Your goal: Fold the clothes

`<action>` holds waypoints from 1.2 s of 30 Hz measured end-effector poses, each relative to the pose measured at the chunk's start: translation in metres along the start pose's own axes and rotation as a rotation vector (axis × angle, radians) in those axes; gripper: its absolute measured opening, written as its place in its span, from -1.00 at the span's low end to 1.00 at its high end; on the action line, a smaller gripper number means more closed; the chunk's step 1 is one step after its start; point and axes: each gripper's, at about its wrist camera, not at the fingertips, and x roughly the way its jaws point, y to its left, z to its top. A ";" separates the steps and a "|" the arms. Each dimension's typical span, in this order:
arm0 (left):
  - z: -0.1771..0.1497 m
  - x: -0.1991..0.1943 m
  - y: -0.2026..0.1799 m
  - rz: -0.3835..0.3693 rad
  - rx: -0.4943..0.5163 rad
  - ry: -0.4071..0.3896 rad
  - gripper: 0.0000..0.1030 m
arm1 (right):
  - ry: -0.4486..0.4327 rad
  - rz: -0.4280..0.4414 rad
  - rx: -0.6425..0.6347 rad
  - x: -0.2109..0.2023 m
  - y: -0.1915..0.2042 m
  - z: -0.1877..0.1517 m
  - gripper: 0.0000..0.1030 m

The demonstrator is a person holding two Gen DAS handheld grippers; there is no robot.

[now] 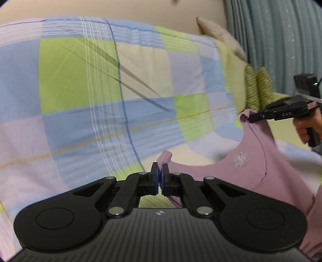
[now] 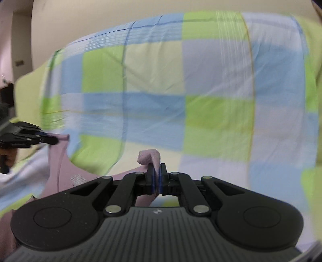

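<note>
A pink sleeveless top [image 1: 237,167] hangs stretched between my two grippers above the bed; it has a scooped neckline and a small label print. My left gripper [image 1: 160,171] is shut on one shoulder strap, whose tip pokes out above the fingers. My right gripper [image 2: 156,171] is shut on the other strap of the top [image 2: 66,177]. The right gripper also shows in the left wrist view [image 1: 251,119], pinching the strap at the right. The left gripper shows in the right wrist view [image 2: 54,140] at the left edge.
A checked quilt [image 1: 120,90] in blue, green, lilac and cream covers the bed below. A beige pillow [image 1: 219,34] and a teal curtain [image 1: 277,36] stand at the back right. A plain wall [image 2: 100,12] lies behind the bed.
</note>
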 end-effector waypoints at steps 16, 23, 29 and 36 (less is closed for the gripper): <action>-0.049 0.059 0.011 0.183 -0.015 0.154 -0.11 | 0.086 -0.118 0.029 0.081 -0.031 -0.037 -0.41; -0.053 -0.046 -0.044 0.026 0.004 0.093 0.03 | 0.074 0.170 0.172 -0.042 0.013 -0.064 0.08; -0.080 -0.088 -0.120 -0.114 0.105 0.132 0.13 | 0.193 0.187 0.201 -0.096 0.059 -0.125 0.13; -0.097 -0.125 -0.145 -0.127 0.035 0.137 0.13 | 0.164 0.069 0.183 -0.093 0.071 -0.130 -0.93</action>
